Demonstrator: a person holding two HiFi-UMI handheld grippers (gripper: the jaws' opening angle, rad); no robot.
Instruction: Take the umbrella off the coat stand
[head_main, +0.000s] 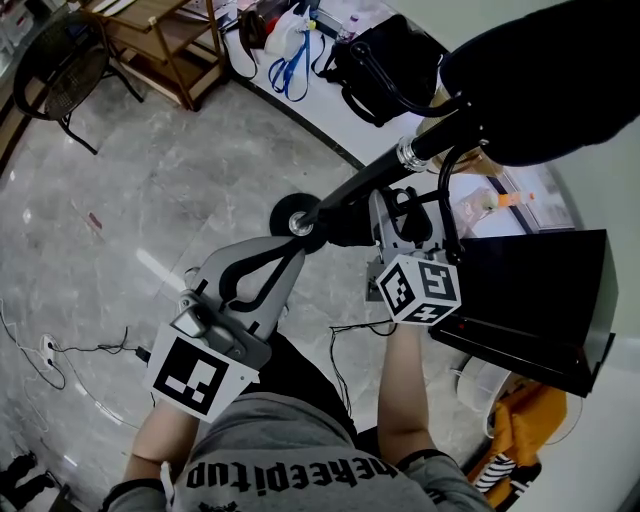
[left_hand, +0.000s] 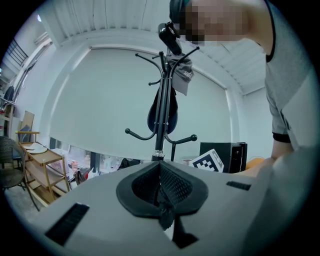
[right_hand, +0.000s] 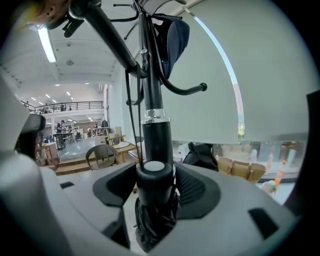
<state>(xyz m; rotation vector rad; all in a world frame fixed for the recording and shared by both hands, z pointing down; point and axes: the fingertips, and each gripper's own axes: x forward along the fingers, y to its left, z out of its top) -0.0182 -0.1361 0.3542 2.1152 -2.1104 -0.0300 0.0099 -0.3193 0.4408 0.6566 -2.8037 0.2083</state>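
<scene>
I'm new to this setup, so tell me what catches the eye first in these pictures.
The black coat stand dominates, its pole rising straight ahead in both gripper views. A folded black umbrella sits against the pole, between the wide-spread jaws of the right gripper. The left gripper, to its left, has its jaws together and empty.

Grippers: two, left gripper (left_hand: 160, 172) and right gripper (right_hand: 155, 175) (one per hand)
Coat stand (left_hand: 160, 131): one
Umbrella (right_hand: 152, 200): one
Black bag (head_main: 385, 70): one
</scene>
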